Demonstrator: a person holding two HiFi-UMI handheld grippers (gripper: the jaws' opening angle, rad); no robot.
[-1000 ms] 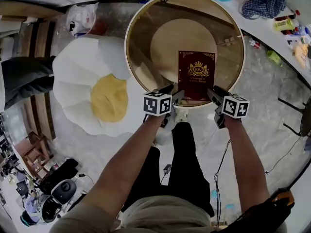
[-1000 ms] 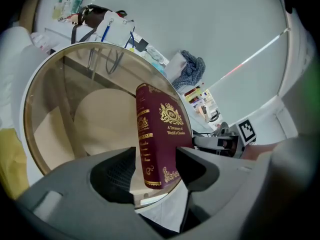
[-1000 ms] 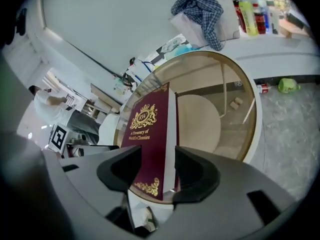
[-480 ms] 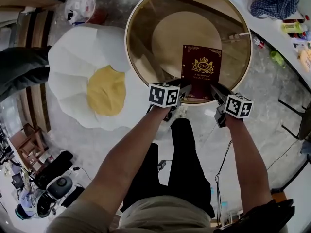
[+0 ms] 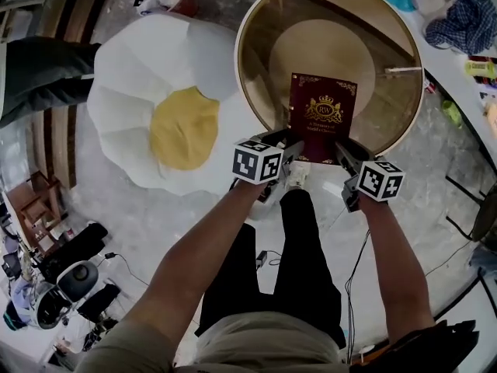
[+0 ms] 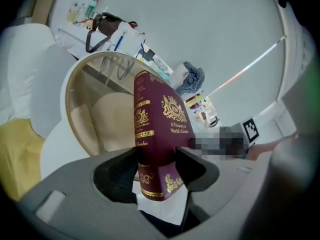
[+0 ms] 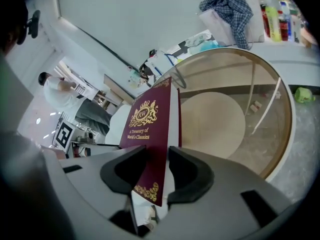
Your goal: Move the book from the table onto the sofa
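Note:
A dark red book (image 5: 323, 117) with gold print is held by its near edge over the near rim of the round glass table (image 5: 247, 68). My left gripper (image 5: 285, 148) is shut on its spine-side corner; in the left gripper view the book (image 6: 159, 115) stands up between the left gripper's (image 6: 156, 160) jaws. My right gripper (image 5: 344, 155) has the other corner. Its jaws are closing, and in the right gripper view both sides of the right gripper (image 7: 157, 160) press on the book (image 7: 148, 121). A white sofa cushion with a yellow middle, shaped like a fried egg (image 5: 147, 76), lies left of the table.
A counter at the back right carries a checked cloth (image 5: 464, 18) and bottles (image 5: 483, 67). A person's dark-trousered legs (image 5: 35, 80) stand at the far left. Bags and gear (image 5: 54, 286) lie on the floor at the lower left. My own legs (image 5: 303, 263) are below the grippers.
Both grippers have gone from resting at the book's near corners to gripping them. The book has come up off the glass and moved toward the table's near edge.

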